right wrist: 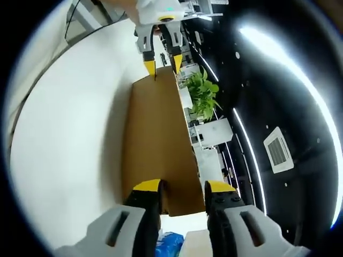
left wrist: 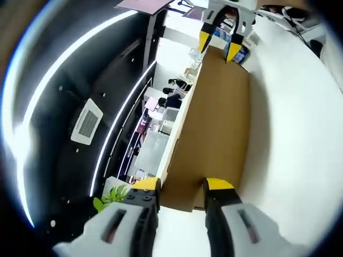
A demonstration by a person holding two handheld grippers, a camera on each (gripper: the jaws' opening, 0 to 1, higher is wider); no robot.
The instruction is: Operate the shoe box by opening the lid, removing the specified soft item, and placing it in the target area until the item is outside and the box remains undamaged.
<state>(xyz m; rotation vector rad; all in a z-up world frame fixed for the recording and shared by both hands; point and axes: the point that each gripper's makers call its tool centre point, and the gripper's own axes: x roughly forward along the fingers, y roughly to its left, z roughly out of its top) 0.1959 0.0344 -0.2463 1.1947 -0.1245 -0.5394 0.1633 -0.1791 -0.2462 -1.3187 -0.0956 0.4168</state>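
Lift both ends of the lid evenly, so the cardboard does not twist — that is my judgement of the step. The left gripper (left wrist: 181,188) and right gripper (right wrist: 180,191) each stand with jaws apart astride an end edge of the shoe box (left wrist: 214,123), plain brown, running from 6 toward 12 o'clock on the white table (left wrist: 289,134).

Box interior: hidden behind the brown cardboard lid (left wrist: 214,128), so whatever lay inside could not be seen.
Blue object (right wrist: 169,243): mostly covered by the right gripper (right wrist: 182,190), too little shown to identify.
Far desks (left wrist: 161,107): small and blurred, their clutter unreadable.
Left gripper (left wrist: 182,187): grip on the lid's edge unclear.
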